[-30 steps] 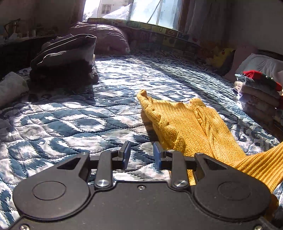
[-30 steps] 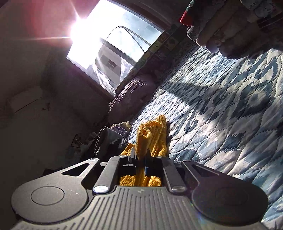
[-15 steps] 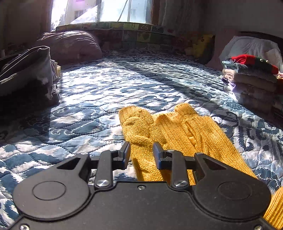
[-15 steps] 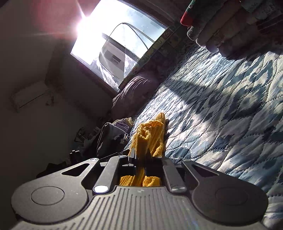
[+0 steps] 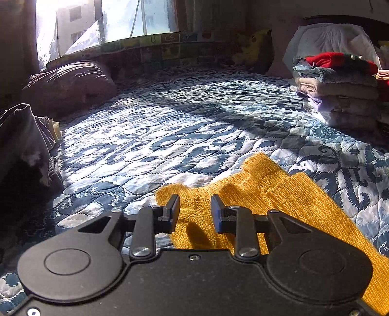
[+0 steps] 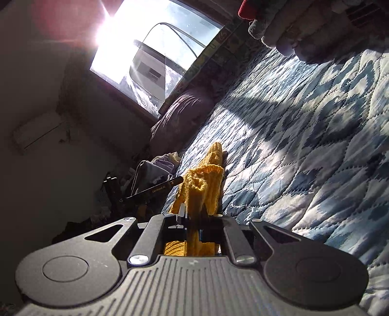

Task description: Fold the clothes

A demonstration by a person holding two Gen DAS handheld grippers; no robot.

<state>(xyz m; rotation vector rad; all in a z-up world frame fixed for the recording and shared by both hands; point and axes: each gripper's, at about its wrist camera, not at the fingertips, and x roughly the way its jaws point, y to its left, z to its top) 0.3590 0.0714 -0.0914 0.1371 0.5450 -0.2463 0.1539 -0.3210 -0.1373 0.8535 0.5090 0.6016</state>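
Observation:
A mustard-yellow knitted sweater (image 5: pixel 279 194) lies partly folded on the blue patterned quilt (image 5: pixel 170 136), running from the middle toward the lower right of the left wrist view. My left gripper (image 5: pixel 194 211) is open, low over the sweater's near edge, with knit fabric showing between its fingers. In the right wrist view, which is tilted, my right gripper (image 6: pixel 193 223) is shut on a fold of the same yellow sweater (image 6: pixel 201 189), which bunches up in front of the jaws. The other gripper's black body (image 6: pixel 155 188) pokes in beside that fabric.
A stack of folded clothes (image 5: pixel 338 92) topped by a red item stands at the right of the bed. A brown pillow (image 5: pixel 70 82) lies below the window (image 5: pixel 109 21). Dark garments (image 5: pixel 22 136) are piled at the left edge.
My left gripper has swung right and moved in over the sweater's edge, so knit now sits between its open fingers. My right gripper has kept its hold and tilted slightly.

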